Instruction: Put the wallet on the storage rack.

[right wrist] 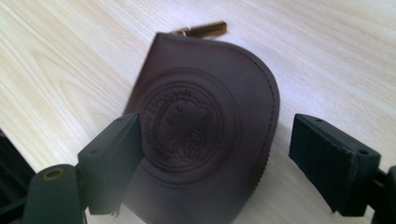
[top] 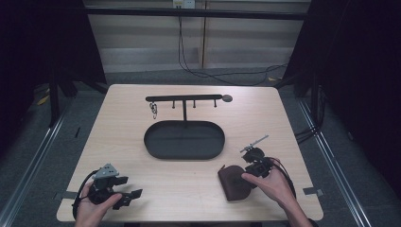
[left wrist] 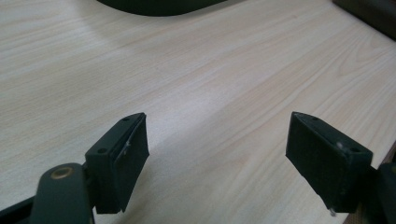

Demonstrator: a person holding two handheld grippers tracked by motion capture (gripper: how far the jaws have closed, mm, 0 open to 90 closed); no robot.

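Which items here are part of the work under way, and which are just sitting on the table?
In use: brown leather pouch, between the open fingers of the right gripper.
Idle: left gripper, black oval tray, hook rack, small ring hanging on it.

Lab-like recording booth: bare wooden table (top: 142,189), black curtains (top: 42,42), floor rails (top: 33,151), trailing cables (top: 213,73).

The high view looks forward and down over the whole pale wooden table (top: 142,189) from its near edge. The left gripper view skims low across bare tabletop near the near-left corner. The right gripper view hovers close above the brown round-edged leather pouch (right wrist: 205,126), which the high view shares near the near-right edge.
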